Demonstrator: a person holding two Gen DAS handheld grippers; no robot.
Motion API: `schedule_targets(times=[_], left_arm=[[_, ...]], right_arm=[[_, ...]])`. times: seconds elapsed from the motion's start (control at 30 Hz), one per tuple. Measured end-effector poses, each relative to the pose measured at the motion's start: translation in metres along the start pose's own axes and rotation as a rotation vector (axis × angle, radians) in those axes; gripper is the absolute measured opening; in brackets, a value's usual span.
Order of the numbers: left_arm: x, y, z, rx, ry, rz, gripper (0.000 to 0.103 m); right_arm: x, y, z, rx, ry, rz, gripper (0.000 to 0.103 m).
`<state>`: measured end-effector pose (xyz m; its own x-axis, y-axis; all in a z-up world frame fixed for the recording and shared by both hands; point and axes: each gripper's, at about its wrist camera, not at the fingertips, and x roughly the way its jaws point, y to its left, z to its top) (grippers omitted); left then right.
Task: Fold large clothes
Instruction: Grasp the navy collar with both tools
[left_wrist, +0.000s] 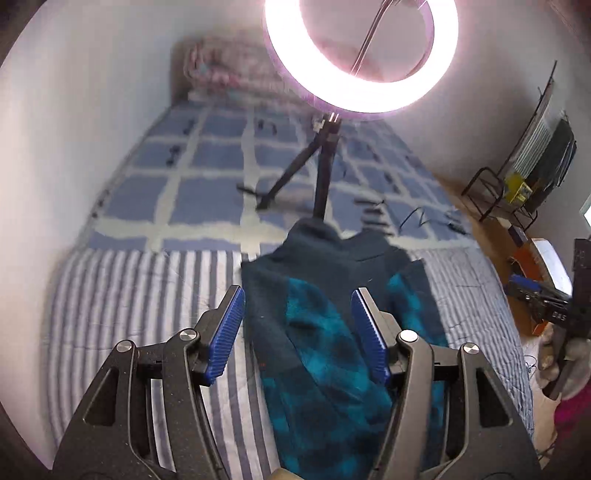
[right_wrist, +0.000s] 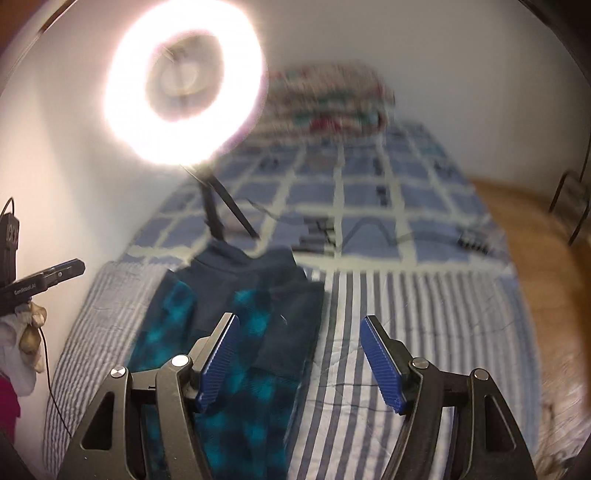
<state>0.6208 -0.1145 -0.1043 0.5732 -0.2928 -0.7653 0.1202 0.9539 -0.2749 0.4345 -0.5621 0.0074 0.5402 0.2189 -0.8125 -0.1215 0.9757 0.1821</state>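
On the bed, a dark navy and teal blotchy fleece garment is lying on the grey-and-white striped quilt, already narrowed into a long strip from the look of it. Its long axis runs straight away from the cameras, collar end pointing up the bed toward the blue-and-cream checked blanket and the black tripod holding that blinding ring light.

The left hand-held gripper sits right over the strip, jaws spread wide with nothing between the blue ribbed pads, just fabric showing underneath. The right hand-held gripper is also gaping and empty, but it's hanging off to the garment's right-hand edge: its left pad is over the fleece, its right one over bare quilt. So the left one is better centred on the cloth; the right one is near the side edge. Both views are blurry, so I can't tell if either is touching the fabric yet.

My guess is the next fold goes lengthwise, near end up toward the collar, since the strip lies in line with both grippers. They'd each want a near corner.
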Motion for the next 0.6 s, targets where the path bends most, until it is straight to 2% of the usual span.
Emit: schedule_targets(times=[0.17,0.3,0.5,0.6], left_arm=[[0.06,0.013,0.01,-0.021,0.052,-0.02,0.062],[0.102,0.021,0.021,-0.041,0.071,-0.016,0.062],[0.155,0.028,0.037,-0.067,0.12,-0.047,0.062],[0.169,0.029,0.041,-0.089,0.127,-0.065,0.062]], right_arm=[[0.067,-0.03,0.003,0.094,0.059,0.068,0.07],[0.109,-0.043,0.006,0.157,0.086,0.156,0.07],[0.157,-0.045,0.013,0.175,0.118,0.186,0.07],[0.17,-0.045,0.018,0.186,0.123,0.202,0.07]])
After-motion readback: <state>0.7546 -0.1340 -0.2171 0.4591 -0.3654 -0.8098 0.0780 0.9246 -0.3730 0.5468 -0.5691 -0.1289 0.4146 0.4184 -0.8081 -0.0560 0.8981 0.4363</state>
